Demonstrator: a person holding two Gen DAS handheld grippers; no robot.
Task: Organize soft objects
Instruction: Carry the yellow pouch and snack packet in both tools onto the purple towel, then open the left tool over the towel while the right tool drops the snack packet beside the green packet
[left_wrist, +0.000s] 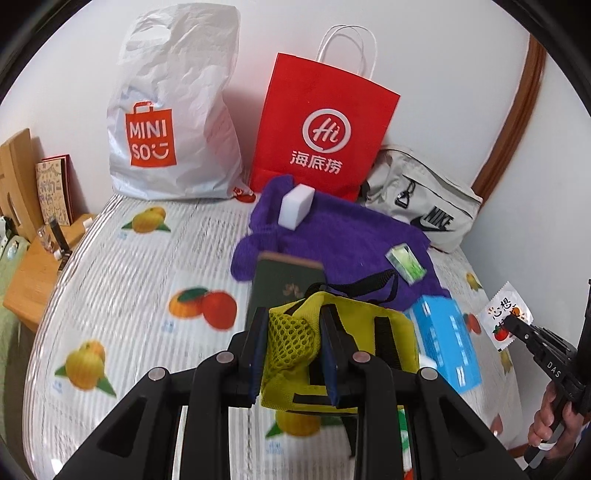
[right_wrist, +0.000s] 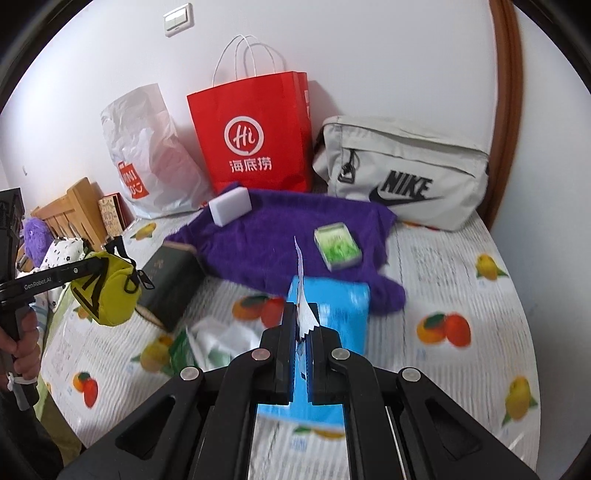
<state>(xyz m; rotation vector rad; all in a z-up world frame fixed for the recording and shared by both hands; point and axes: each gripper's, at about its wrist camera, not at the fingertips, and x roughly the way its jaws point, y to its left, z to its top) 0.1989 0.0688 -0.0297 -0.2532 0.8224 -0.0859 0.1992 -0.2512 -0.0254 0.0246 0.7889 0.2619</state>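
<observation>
My left gripper (left_wrist: 293, 321) is shut on a yellow-green mesh pouch (left_wrist: 332, 350) with black straps and holds it above the table; the pouch also shows at the left of the right wrist view (right_wrist: 109, 291). My right gripper (right_wrist: 303, 325) is shut on a small white sachet (right_wrist: 301, 295) printed with fruit, seen edge-on; it also shows in the left wrist view (left_wrist: 506, 317). A purple fuzzy cloth (right_wrist: 273, 240) lies mid-table with a white sponge (right_wrist: 229, 205) and a small green box (right_wrist: 337, 248) on it.
A blue tissue pack (right_wrist: 332, 332), a dark green book (right_wrist: 170, 284) and a crumpled green-white wrapper (right_wrist: 210, 343) lie on the fruit-print tablecloth (right_wrist: 461, 280). A white Miniso bag (left_wrist: 173, 110), red paper bag (left_wrist: 325, 125) and grey Nike bag (right_wrist: 406, 170) stand against the wall.
</observation>
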